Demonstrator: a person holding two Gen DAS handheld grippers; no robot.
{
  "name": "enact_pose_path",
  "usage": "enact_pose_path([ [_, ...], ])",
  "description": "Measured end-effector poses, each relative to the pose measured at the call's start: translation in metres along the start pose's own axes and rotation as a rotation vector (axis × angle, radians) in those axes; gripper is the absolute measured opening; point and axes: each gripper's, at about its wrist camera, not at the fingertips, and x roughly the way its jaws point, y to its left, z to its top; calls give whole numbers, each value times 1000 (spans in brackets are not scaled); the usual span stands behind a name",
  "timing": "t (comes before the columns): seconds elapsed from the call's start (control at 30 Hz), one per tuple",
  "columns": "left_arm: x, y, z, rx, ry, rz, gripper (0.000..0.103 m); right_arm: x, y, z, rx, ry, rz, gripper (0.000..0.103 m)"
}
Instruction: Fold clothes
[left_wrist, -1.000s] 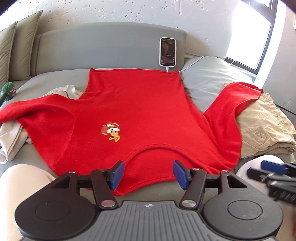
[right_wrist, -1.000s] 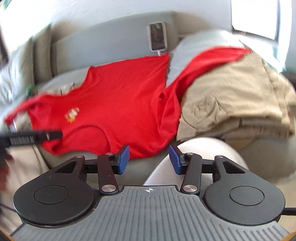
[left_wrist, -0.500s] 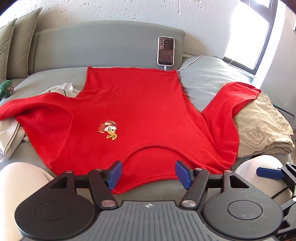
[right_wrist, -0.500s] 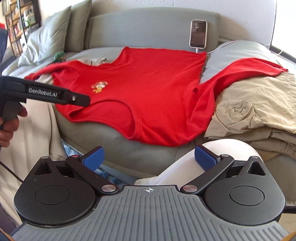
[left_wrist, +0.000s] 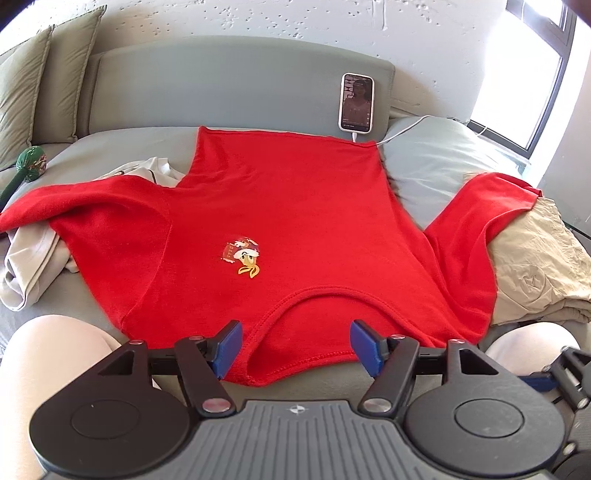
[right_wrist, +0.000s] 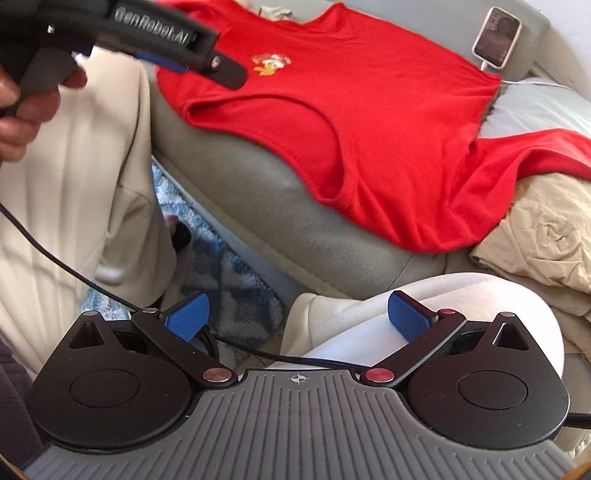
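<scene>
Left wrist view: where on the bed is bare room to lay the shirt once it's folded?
Bare sheet lies between the headboard and the red shirt, and a patch right of the shirt below the phone. The left is crowded by the white garment, the right by the tan pile.

A phone (left_wrist: 356, 102) leans on the grey headboard (left_wrist: 221, 85) at one o'clock, charging cable (left_wrist: 402, 129) trailing right; a green toy (left_wrist: 31, 166) at ten o'clock.

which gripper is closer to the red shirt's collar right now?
Left. The left gripper hangs open right over the red shirt's collar; the right gripper, wide open, sits off the bed edge above the person's knee.
</scene>
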Motion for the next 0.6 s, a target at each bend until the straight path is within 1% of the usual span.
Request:
enact_pose_path([
  [0.07, 0, 3, 2, -12, 3, 8, 66, -14, -11, 5, 104, -92, -19, 101],
  [0.1, 0, 4, 4, -20, 2, 11, 67, -20, -17, 10, 145, -123, -17, 101],
  [0.17, 0, 6, 7, -33, 0, 13, 68, -37, -32, 24, 235, -207, -24, 101],
  [0.23, -1, 7, 11, -44, -5, 13, 69, -56, -51, 38, 359, -294, -52, 103],
  [0.37, -4, 7, 21, -49, -11, 0, 69, -83, -113, 60, 649, -379, 33, 103],
  [0.4, -5, 7, 24, -49, -11, -4, 70, -87, -135, 61, 739, -400, 53, 102],
  [0.43, -5, 6, 27, -44, -7, -7, 70, -90, -154, 58, 834, -422, 48, 99],
  [0.5, -5, 5, 33, -37, 0, -16, 70, -96, -193, 52, 1019, -468, 40, 97],
  [0.6, -4, 3, 43, -30, 2, -29, 70, -101, -241, 34, 1210, -602, 80, 94],
])
